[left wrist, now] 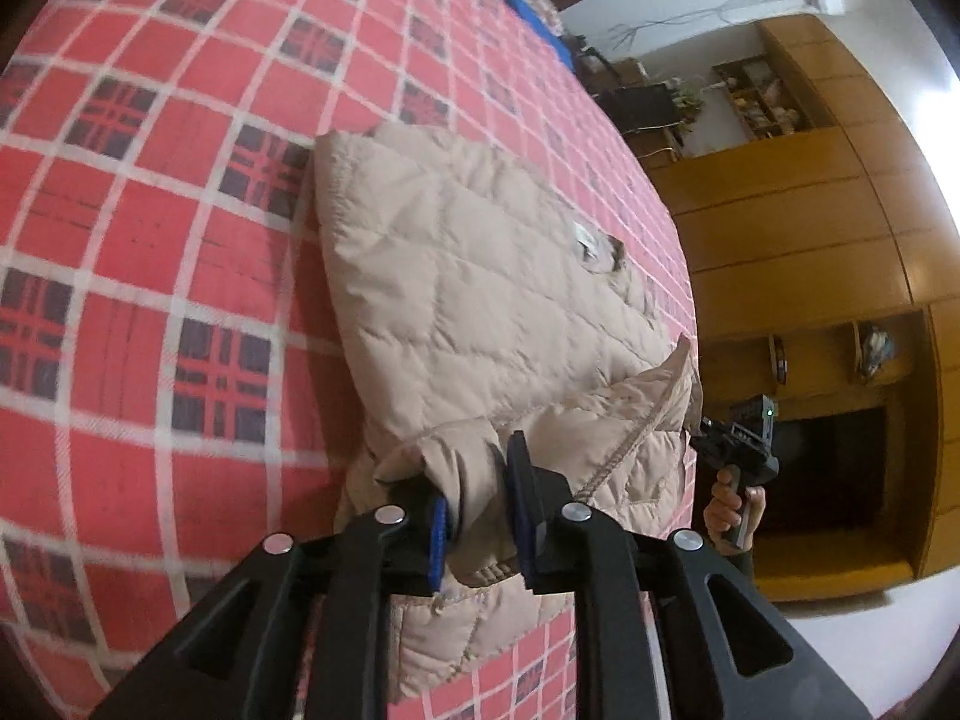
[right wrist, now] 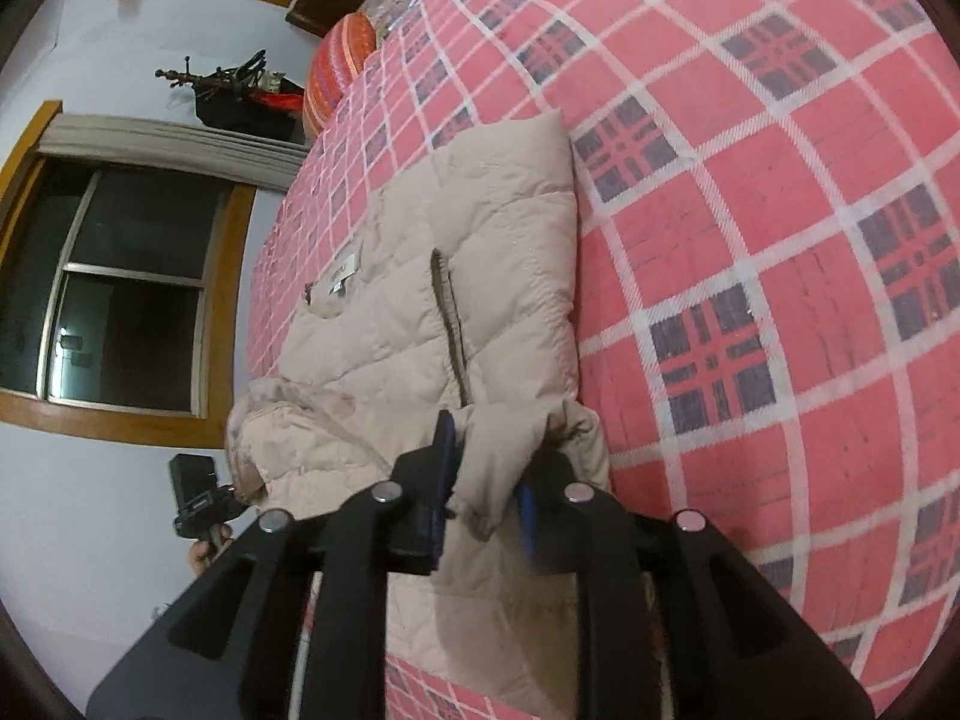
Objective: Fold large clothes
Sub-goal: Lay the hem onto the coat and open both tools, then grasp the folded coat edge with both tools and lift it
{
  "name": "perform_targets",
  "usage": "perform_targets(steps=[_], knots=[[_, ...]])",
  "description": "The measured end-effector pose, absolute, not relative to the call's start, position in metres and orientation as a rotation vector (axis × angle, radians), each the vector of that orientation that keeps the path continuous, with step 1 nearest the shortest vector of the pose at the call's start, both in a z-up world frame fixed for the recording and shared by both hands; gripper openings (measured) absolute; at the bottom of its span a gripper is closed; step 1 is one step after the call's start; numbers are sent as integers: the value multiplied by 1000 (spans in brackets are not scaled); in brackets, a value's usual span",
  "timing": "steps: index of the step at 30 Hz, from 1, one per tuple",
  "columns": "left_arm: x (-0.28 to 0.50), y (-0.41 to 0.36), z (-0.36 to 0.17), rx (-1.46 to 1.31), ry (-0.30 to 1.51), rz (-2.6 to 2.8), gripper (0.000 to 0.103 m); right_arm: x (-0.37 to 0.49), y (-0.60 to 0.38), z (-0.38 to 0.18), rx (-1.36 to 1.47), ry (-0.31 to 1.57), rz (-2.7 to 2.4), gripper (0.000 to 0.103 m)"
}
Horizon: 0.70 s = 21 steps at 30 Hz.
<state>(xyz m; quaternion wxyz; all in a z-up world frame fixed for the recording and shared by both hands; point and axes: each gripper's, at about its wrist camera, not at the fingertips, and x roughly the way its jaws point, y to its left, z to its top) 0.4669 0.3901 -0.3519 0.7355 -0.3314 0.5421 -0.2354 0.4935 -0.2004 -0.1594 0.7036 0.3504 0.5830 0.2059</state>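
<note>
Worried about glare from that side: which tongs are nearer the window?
Left. The left tongs grip the jacket hem on the window side; the right tongs grip it farther from the window.

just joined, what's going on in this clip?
A person is folding a beige quilted jacket on a bed with a red plaid sheet, using two handheld grippers. The left gripper and the right gripper each have their jaws closed on a bunch of the jacket's near edge. That edge is raised off the bed, while the far part lies flat, already doubled over. The fold is not finished.
</note>
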Motion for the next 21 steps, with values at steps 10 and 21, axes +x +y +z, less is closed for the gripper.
perform_targets(steps=[10,21], knots=[[457,412,-333,-853,1037,-639,72,483,-232,-116,801,1165,505,80],[431,379,-331,-415,1027,-430,73,479,-214,-143,569,1180,431,75]])
